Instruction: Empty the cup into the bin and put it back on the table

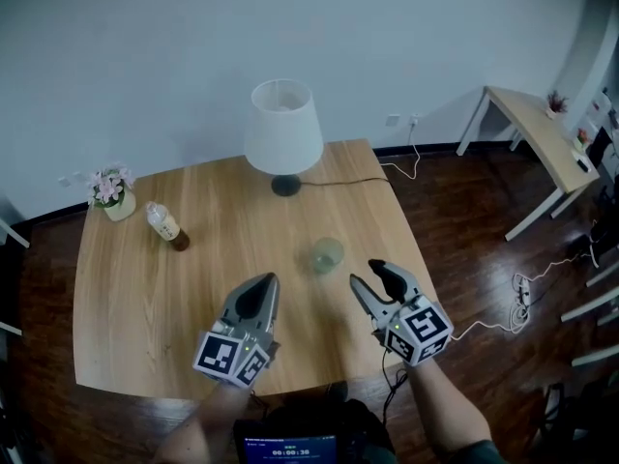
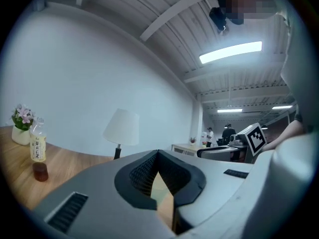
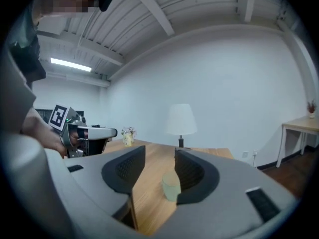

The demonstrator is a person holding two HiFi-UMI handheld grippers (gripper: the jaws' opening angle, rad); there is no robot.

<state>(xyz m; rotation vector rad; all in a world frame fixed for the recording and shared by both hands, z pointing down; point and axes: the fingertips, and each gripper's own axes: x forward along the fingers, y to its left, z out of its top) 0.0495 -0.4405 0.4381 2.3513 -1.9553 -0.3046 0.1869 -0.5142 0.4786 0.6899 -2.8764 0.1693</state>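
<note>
A pale green translucent cup (image 1: 327,254) stands upright on the wooden table (image 1: 135,298), right of its middle. My right gripper (image 1: 368,273) hovers just in front of it and to its right, apart from it. In the right gripper view the jaws of the right gripper (image 3: 159,156) stand apart with nothing between them, and the cup (image 3: 171,185) shows a little way ahead, partly behind the right jaw. My left gripper (image 1: 265,282) hangs over the table's front, left of the cup, its jaws together and empty; the left gripper (image 2: 158,154) holds nothing. No bin is in view.
A white-shaded lamp (image 1: 282,133) stands at the table's back, its cable running off to the right. At the left sit a flower pot (image 1: 111,193) and a small bottle (image 1: 166,226). A light side table (image 1: 542,133) and floor cables (image 1: 522,288) lie to the right.
</note>
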